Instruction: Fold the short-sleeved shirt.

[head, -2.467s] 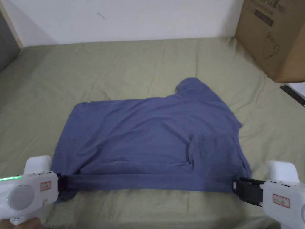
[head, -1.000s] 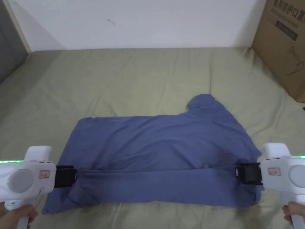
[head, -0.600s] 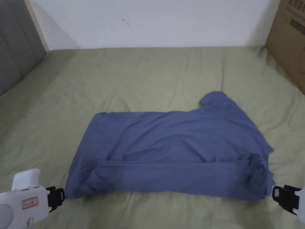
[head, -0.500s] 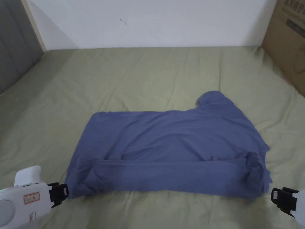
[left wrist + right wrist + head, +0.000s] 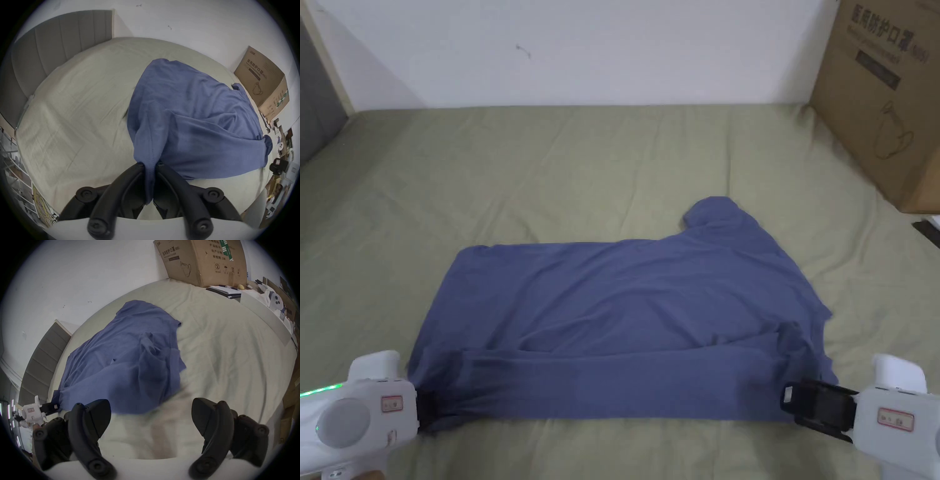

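Note:
A blue short-sleeved shirt [image 5: 625,312] lies spread sideways on the olive-green bed [image 5: 550,169], with its near edge folded up over the body as a long band. My left gripper [image 5: 427,409] is at the shirt's near left corner. In the left gripper view, that gripper [image 5: 150,167] is shut on a bunched piece of the shirt [image 5: 194,113]. My right gripper [image 5: 794,400] sits at the near right corner. In the right gripper view, its jaws [image 5: 151,404] stand wide open, with the edge of the shirt [image 5: 121,361] just ahead of them.
A large cardboard box [image 5: 881,94] stands at the bed's far right corner, with a notebook and small items [image 5: 224,290] beside it. A grey padded headboard [image 5: 56,48] runs along the left side. A white wall backs the bed.
Half a second ago both grippers were clear of the shirt. Now the left one has shut on the near left corner, and the right one has moved in to the near right corner.

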